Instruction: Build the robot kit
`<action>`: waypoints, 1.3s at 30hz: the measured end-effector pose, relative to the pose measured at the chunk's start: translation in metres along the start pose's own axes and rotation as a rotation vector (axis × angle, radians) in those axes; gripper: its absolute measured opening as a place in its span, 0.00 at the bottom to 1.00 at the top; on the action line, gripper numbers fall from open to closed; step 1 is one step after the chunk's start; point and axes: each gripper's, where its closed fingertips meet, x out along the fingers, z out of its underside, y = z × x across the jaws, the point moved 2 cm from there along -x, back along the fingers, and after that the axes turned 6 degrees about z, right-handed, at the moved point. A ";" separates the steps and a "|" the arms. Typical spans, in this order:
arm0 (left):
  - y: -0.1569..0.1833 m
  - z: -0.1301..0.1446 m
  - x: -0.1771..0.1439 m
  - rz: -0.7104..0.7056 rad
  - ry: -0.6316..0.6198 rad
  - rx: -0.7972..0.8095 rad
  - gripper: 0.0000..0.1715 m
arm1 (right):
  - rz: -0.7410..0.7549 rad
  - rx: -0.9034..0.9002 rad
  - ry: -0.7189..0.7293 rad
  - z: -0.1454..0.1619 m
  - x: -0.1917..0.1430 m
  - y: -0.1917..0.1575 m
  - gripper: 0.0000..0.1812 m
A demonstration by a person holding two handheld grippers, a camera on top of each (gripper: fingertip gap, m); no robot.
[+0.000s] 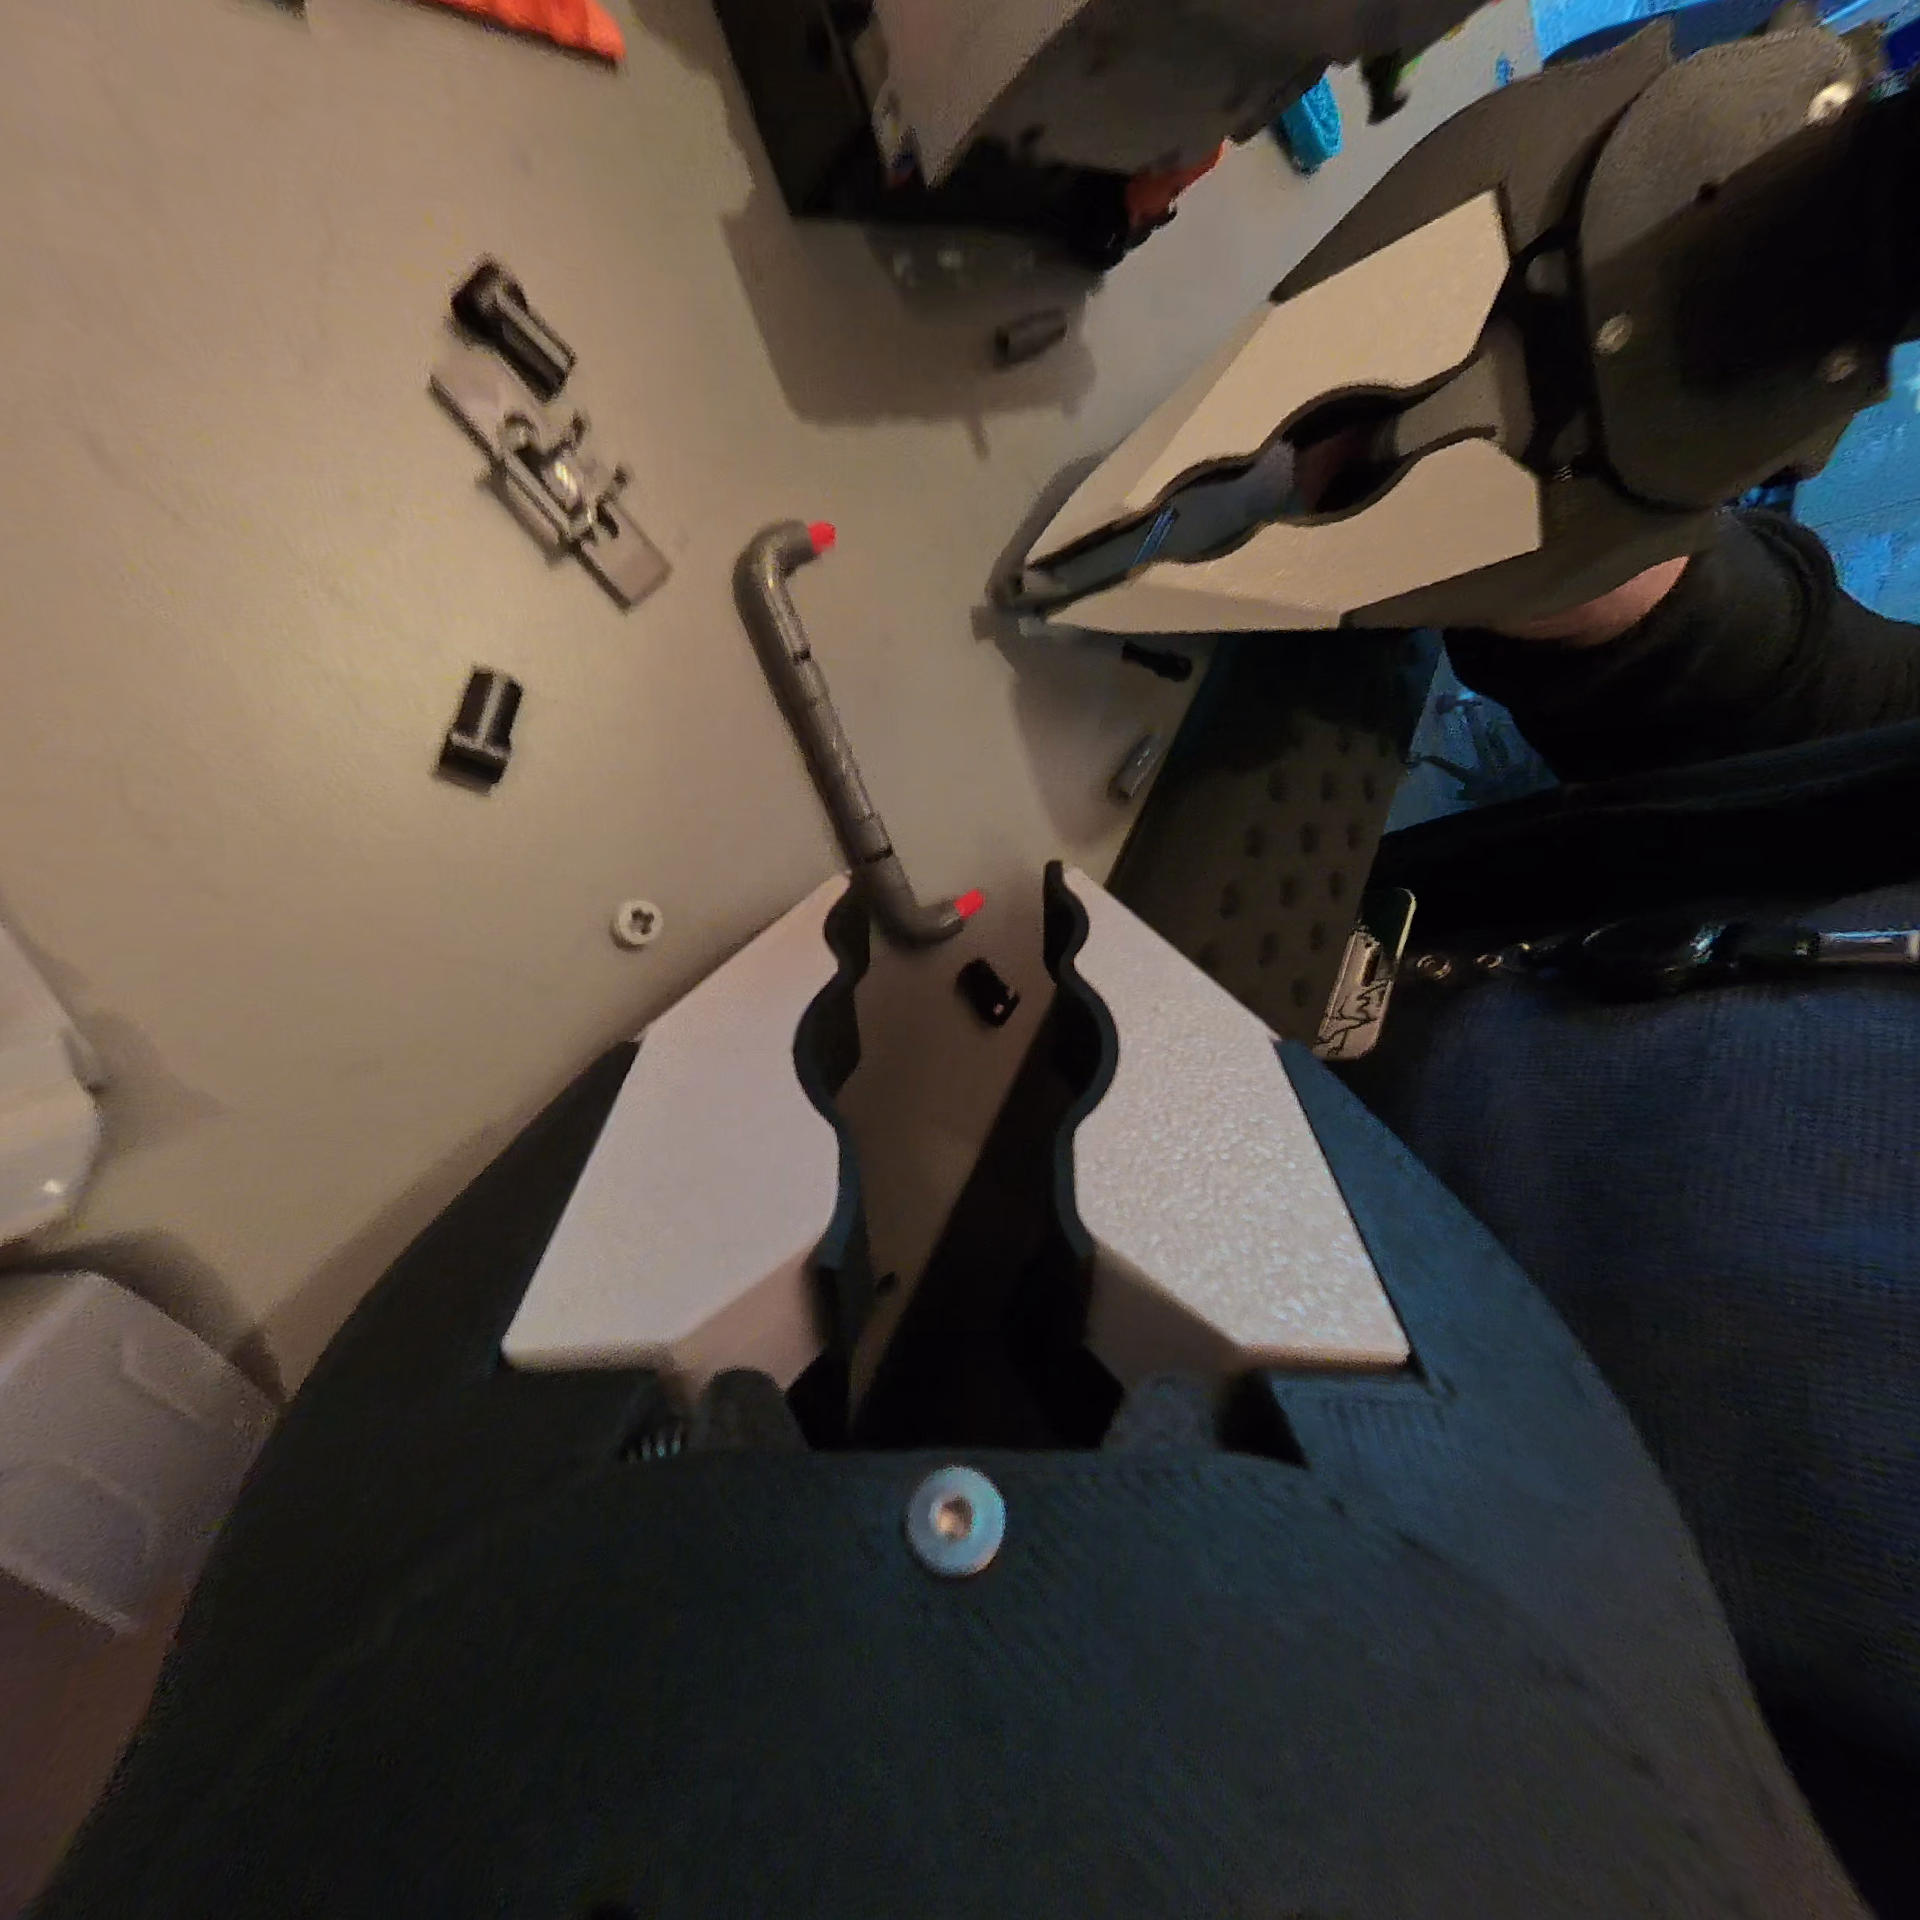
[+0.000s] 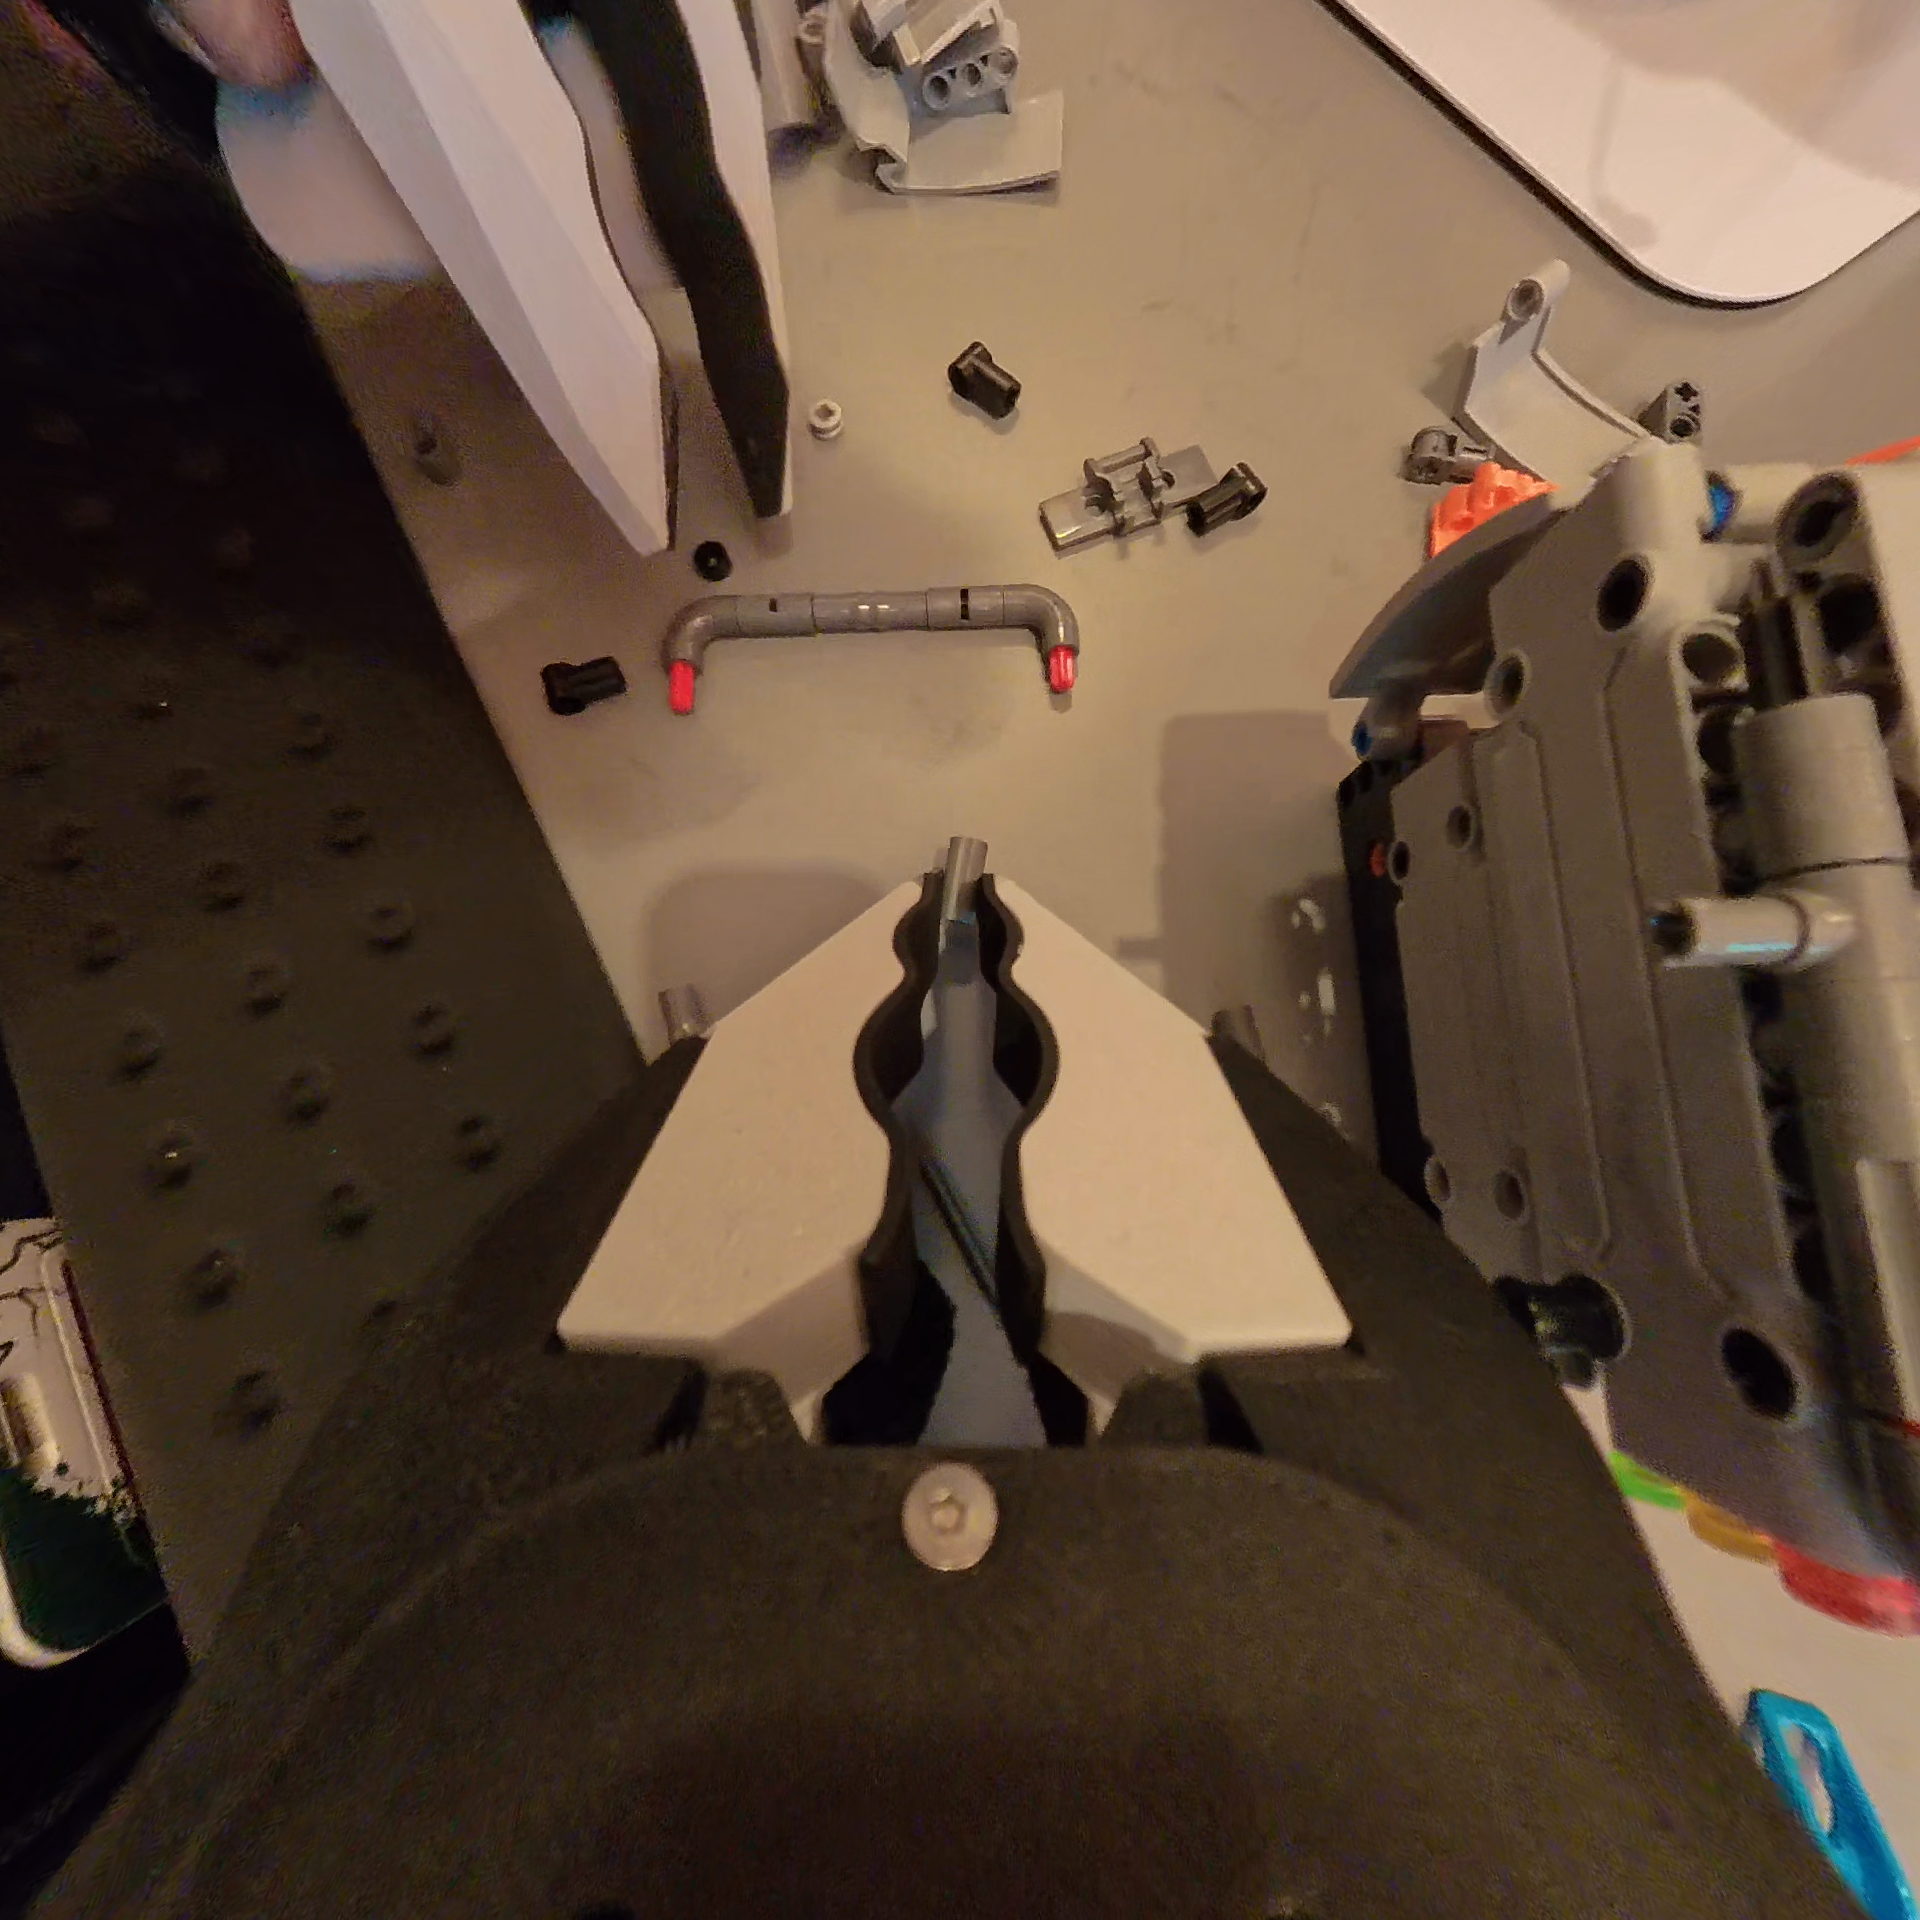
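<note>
A grey U-shaped bar with red tips [image 1: 821, 748] lies on the grey table; it also shows in the right wrist view [image 2: 873, 611]. My left gripper [image 1: 951, 904] is open and empty, and one red-tipped end of the bar and a small black connector [image 1: 987, 992] lie between its fingertips. In the right wrist view the left gripper [image 2: 717, 520] hovers just beyond the bar's left end. My right gripper [image 2: 961, 883] is shut on a slim grey panel piece [image 2: 961, 1143] whose tip sticks out past the fingertips. The right gripper [image 1: 1039, 608] also shows at the upper right of the left wrist view.
A large grey brick model [image 2: 1610, 987] stands at the right. A black studded baseplate [image 2: 260, 831] lies at the left. A small grey assembly [image 2: 1122, 499], black connectors [image 2: 982, 379], curved grey panels [image 2: 1538, 384] and a white tray [image 2: 1662, 135] lie farther off. Left tips to right tips: about 8 centimeters.
</note>
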 end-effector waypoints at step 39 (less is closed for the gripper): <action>-0.020 -0.039 0.040 -0.251 0.026 0.307 0.04 | 0.059 -0.013 -0.016 -0.005 0.016 0.006 0.02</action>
